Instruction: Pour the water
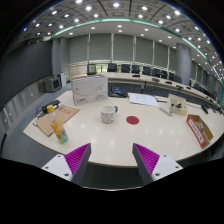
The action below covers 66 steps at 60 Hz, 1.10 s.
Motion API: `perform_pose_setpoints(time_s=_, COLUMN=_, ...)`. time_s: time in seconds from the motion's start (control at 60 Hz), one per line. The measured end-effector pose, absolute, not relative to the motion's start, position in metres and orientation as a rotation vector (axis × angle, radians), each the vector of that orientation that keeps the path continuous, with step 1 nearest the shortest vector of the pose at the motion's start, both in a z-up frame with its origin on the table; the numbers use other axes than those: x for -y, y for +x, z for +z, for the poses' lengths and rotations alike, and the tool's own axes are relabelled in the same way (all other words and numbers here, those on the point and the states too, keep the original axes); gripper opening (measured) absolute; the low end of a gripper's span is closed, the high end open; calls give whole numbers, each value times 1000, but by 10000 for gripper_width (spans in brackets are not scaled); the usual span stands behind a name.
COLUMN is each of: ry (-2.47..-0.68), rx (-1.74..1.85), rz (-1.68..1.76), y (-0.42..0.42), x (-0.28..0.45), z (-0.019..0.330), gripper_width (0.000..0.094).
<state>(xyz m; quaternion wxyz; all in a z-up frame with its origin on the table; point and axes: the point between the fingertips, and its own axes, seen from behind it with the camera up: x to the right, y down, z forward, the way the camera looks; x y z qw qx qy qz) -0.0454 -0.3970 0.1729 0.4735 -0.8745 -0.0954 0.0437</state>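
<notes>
The gripper (112, 160) is held spread and empty above the table (120, 140), well short of the mug (108, 114) beside a red coaster (133, 120), so an approach is judged underway, with a water vessel to be found.

A wide, pale table (120, 140) carries everything. Near its middle stands a white mug (108, 114), and just beside it lies a small red disc (132, 120). A wooden board (55, 120) lies toward one side with small items on it. A white box (89, 89) stands farther back, some papers (143, 99) lie beyond the disc, and a reddish book (198, 129) rests at the opposite edge.
</notes>
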Motion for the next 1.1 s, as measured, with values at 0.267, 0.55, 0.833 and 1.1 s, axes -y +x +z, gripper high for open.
perform_pose_setpoints(time_s=0.267, ry=-2149, rx=289, rz=230, y=-223, x=394, z=116, gripper_width=860)
perform_pose_setpoints(time_s=0.55, ry=-2052, rx=228, rz=207, y=-324, x=319, z=79, gripper_width=863)
perform_pose_setpoints(time_s=0.833, ry=-1936, rx=198, rz=118, y=-343, x=264, z=68, gripper_width=530)
perform_pose_setpoints(time_s=1.1, ry=-1910, rx=173, rz=177, y=-354, x=250, z=87, gripper_width=405)
